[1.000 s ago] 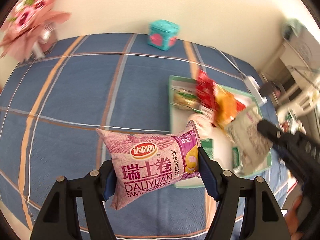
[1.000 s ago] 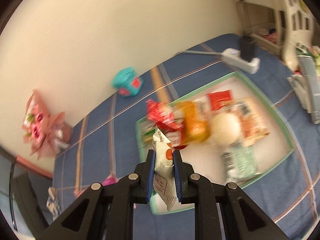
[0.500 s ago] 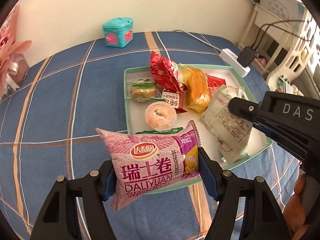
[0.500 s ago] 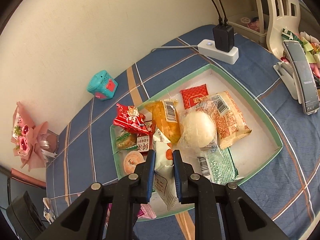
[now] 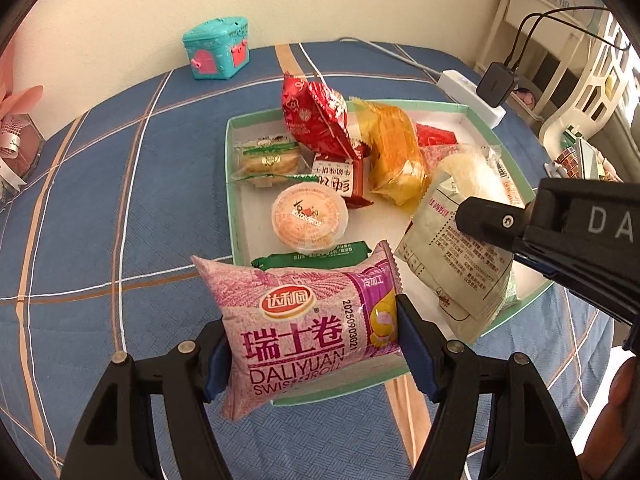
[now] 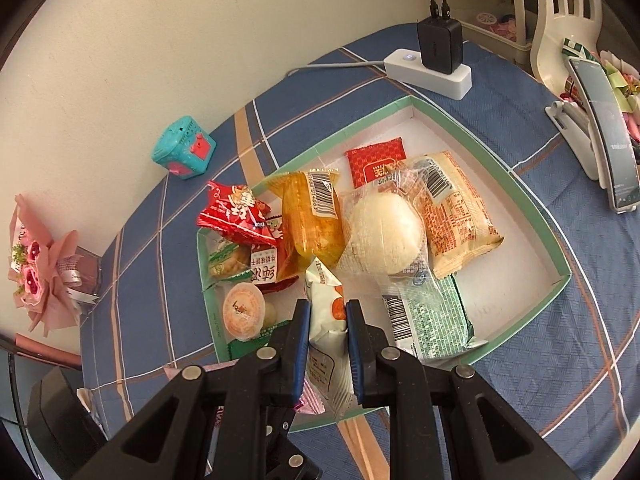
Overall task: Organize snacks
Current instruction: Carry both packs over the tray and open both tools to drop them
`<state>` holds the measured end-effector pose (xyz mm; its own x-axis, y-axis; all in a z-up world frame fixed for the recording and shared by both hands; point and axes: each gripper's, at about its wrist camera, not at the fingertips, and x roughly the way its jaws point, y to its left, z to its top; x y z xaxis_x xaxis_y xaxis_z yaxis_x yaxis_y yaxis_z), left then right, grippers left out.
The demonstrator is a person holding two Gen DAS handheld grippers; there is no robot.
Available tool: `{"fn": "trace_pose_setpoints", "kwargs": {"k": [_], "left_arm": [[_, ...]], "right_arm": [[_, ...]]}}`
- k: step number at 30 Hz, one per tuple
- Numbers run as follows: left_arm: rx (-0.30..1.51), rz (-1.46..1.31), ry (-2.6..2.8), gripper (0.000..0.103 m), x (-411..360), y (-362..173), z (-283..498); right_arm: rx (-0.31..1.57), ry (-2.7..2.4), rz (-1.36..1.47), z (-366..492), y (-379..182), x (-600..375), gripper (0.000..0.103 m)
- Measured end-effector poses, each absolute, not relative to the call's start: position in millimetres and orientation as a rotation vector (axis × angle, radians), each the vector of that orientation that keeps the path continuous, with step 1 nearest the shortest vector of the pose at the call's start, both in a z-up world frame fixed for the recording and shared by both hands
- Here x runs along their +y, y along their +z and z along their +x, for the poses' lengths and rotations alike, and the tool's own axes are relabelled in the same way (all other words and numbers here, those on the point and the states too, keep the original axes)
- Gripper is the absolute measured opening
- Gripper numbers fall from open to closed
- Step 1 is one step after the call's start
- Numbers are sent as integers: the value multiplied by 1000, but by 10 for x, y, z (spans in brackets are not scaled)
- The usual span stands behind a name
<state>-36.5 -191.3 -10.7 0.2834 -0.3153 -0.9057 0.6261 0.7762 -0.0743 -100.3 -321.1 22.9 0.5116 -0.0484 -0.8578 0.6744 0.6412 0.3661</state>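
Note:
My left gripper [image 5: 310,344] holds a pink Swiss roll pack [image 5: 304,320] crosswise between its pads, over the near left corner of the green-rimmed tray [image 5: 230,184]. Its jaws are opening, though both pads still touch the pack. My right gripper [image 6: 328,316] is shut on a white snack packet [image 6: 324,364] that hangs over the tray's near edge [image 6: 516,184]. In the left wrist view the same packet [image 5: 456,264] dangles from one of the right fingers [image 5: 492,220]. A red bag [image 5: 316,120], an orange cake [image 5: 394,152] and a jelly cup [image 5: 308,216] lie in the tray.
The tray also holds a wrapped bun [image 6: 384,228], a green-and-white packet [image 6: 432,320] and several more. On the blue checked cloth stand a teal toy box [image 5: 218,54], a power strip with charger [image 6: 428,68], a phone on a stand [image 6: 604,140] and a pink bouquet [image 6: 40,268].
Both grippers have come down and closer over the tray with their packs. The left one swung from the bare cloth across to the tray's near corner and rolled a little.

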Motion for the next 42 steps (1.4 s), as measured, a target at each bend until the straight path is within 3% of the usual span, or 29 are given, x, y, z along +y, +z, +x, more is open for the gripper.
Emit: {"fn": "trace_pose_setpoints", "kwargs": {"k": [4,16,24,27,29,34,42], "left_arm": [[1126,316,-635,81,-1904,-116,-357],[1132,234,-617,84,-1721,59,-310],[1132,110,-474,84,-1375,164,-60],[1137,83,-357,84,-1180,169,49],[1149,70,-294,84,-1069,137,114],[1187,31,-199,85,-834,33,264],[1184,12,-145,97,-637,1,364]], "right_arm": [[972,-490,762,-976,176,-3198,22],[1016,-519,743,-956,119,-3205,24],[1034,-539,692,-929,132,-3187,31],[1037,-536,668,-907,139,-3147,40],[1039,-541,638,-894,147,-3122,51],[1038,-532,570,-851,156,-3059,60],[1027,-487,463,-753,193,-2882,78]]}}
